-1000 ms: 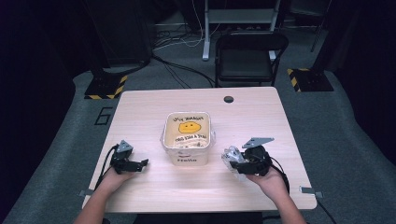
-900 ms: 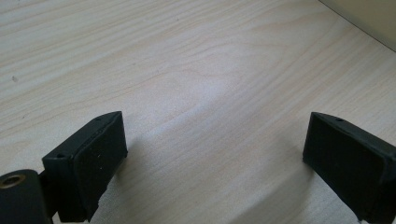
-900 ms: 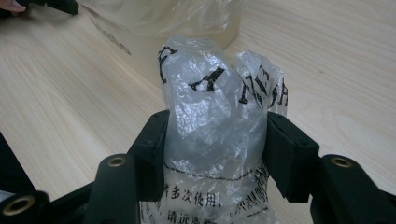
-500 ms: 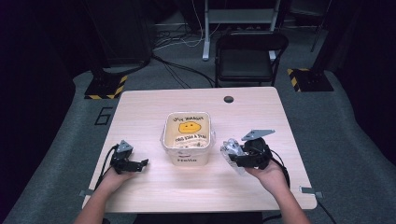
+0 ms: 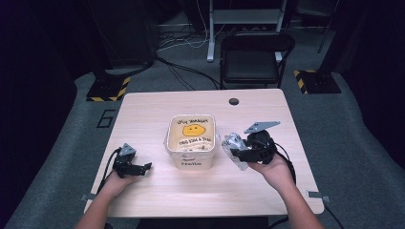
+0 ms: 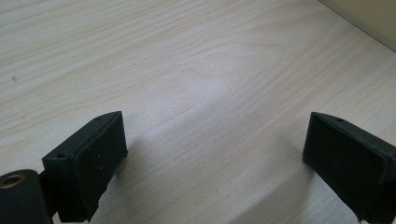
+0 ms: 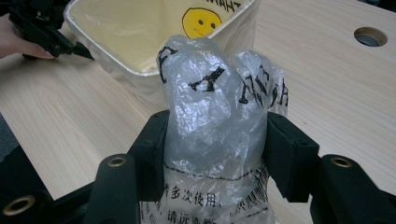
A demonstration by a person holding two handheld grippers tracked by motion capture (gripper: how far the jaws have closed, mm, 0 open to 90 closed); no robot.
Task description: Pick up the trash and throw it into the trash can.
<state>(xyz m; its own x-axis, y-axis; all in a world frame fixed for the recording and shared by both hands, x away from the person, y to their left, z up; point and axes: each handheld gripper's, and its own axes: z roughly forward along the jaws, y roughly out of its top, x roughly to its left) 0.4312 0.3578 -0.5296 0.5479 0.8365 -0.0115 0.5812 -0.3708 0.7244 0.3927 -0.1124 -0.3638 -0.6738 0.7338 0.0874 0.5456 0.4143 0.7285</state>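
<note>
A cream square bin (image 5: 191, 141) lined with a clear bag bearing a yellow smiley stands mid-table; its rim (image 7: 112, 49) shows in the right gripper view. My right gripper (image 5: 237, 151) is just right of the bin, lifted off the table. It is shut on a crumpled clear plastic bag (image 7: 216, 116) with black print, which bulges up between the two black jaws (image 5: 233, 145). My left gripper (image 5: 143, 168) rests low on the table left of the bin. Its jaws (image 6: 215, 154) stand wide open with only bare wood between them.
The wooden table (image 5: 157, 109) has a round cable hole (image 5: 233, 101) at the far middle. A black chair (image 5: 254, 59) stands behind the table, with stands and cables on the grey floor. The other hand and its gripper (image 7: 44, 30) show far left in the right gripper view.
My right gripper has risen and moved left toward the bin with the plastic bag held in it. The left gripper has stayed in place.
</note>
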